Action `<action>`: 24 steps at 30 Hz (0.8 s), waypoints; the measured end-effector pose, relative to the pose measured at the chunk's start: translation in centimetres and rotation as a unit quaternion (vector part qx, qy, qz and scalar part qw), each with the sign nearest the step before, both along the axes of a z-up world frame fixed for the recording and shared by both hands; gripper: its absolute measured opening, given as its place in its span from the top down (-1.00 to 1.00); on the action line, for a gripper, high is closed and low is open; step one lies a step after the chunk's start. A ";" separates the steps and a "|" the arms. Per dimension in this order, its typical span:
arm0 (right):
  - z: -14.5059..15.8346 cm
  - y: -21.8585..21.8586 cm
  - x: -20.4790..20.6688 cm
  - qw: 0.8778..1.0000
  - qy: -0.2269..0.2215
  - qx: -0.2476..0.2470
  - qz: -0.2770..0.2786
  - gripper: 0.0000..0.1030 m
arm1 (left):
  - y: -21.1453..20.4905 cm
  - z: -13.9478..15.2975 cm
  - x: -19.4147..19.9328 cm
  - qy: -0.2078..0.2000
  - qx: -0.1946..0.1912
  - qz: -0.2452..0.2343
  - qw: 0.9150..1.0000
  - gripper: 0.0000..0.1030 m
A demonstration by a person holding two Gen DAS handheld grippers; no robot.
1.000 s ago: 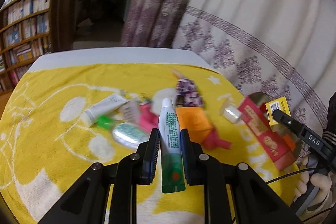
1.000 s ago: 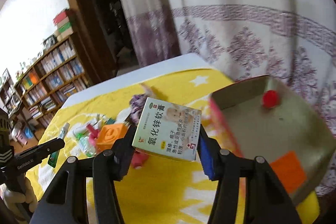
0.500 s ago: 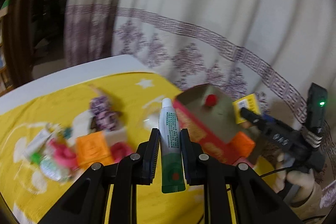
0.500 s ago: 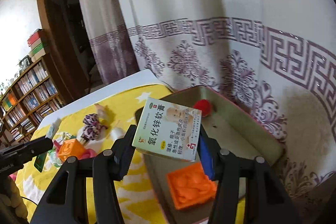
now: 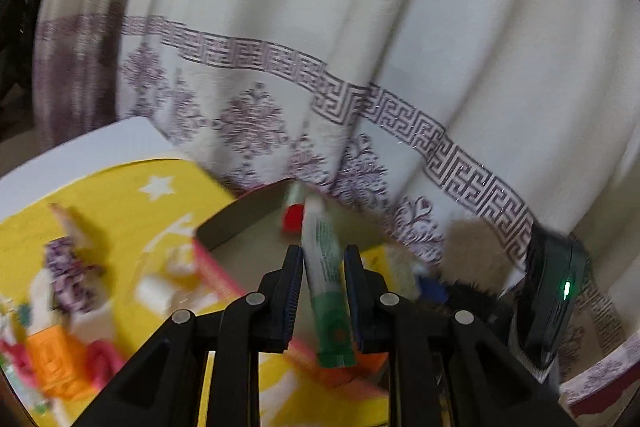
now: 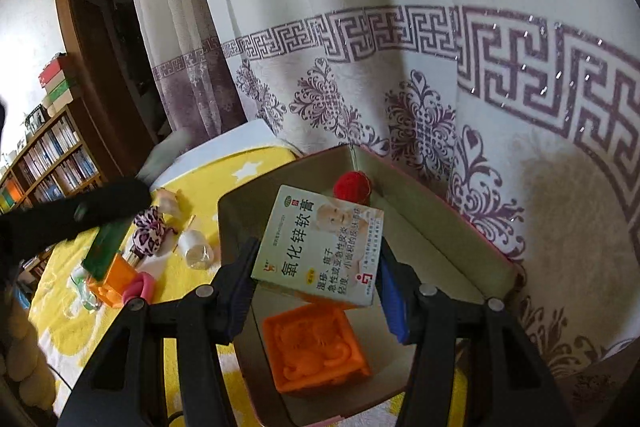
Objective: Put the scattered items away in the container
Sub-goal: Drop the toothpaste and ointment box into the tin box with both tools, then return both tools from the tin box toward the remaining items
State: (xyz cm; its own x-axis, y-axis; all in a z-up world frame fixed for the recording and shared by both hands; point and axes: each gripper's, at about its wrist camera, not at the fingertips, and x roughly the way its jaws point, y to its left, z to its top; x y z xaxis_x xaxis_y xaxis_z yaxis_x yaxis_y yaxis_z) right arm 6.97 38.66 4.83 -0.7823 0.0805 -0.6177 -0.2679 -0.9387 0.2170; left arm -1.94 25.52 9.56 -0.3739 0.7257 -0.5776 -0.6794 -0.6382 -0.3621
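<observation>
An orange block (image 6: 316, 349) and red ball (image 6: 352, 187) lie in the box (image 6: 452, 251), left of the curtain (image 6: 400, 27).

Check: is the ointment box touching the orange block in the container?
Cannot tell. In the right wrist view the ointment box overlaps the orange block; no gap or contact shows.

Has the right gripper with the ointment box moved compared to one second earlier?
Yes. The right gripper, shut on the ointment box, has come forward over the cardboard container; the orange block inside now lies right below it.
</observation>
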 end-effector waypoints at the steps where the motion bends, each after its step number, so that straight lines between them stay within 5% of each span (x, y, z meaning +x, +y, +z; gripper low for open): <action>1: -0.2 0.1 -0.1 1.000 -0.005 -0.004 0.001 -0.20 | 0.5 -0.3 -0.4 -0.008 0.002 -0.005 1.000 0.03; 2: -0.4 0.2 -0.1 1.000 -0.008 -0.007 0.002 -0.20 | 0.7 -0.6 -0.6 -0.014 0.001 -0.001 1.000 -0.74; 3: -0.5 0.2 -0.2 1.000 -0.010 -0.008 0.003 -0.21 | 0.4 -0.8 -0.7 -0.012 0.006 0.018 1.000 -0.98; 6: -0.8 0.2 -0.1 1.000 -0.012 -0.011 0.005 -0.21 | -1.5 -0.5 -0.5 0.013 0.023 0.053 0.998 -0.98; 24: 0.5 -6.5 -2.1 0.996 0.008 -0.014 0.089 -0.21 | -17.0 -1.1 -1.5 -0.006 0.000 0.223 0.975 -0.98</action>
